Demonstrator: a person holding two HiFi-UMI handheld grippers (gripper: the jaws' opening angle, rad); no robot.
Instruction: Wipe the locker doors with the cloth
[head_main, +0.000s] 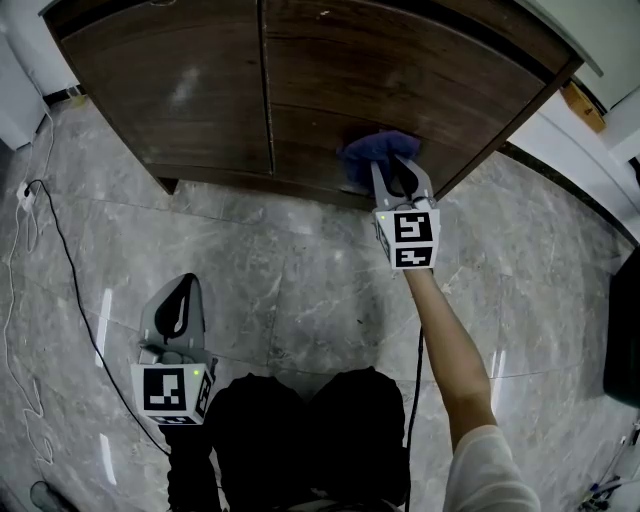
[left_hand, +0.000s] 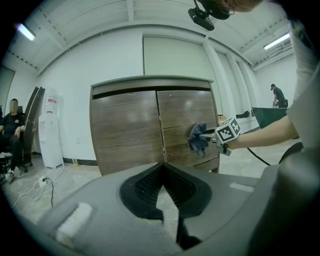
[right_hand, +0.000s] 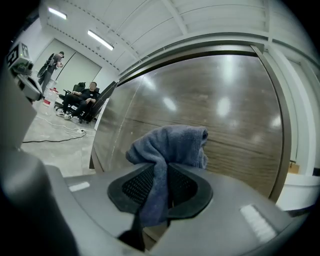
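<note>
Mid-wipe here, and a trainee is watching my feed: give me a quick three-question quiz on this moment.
1. Fill in: the left gripper has its jaws ___.
2. True or false: the cloth lies on the floor.
3. The right gripper holds the cloth at which locker door, as the head view shows them? A left, B right, C neither.
Key: 1 shut; 2 false; 3 B, the right door.

Two doors (head_main: 170, 90), one cloth (head_main: 375, 152)

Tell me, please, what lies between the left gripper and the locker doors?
Only bare floor lies between the left gripper and the locker doors, as the head view shows.
</note>
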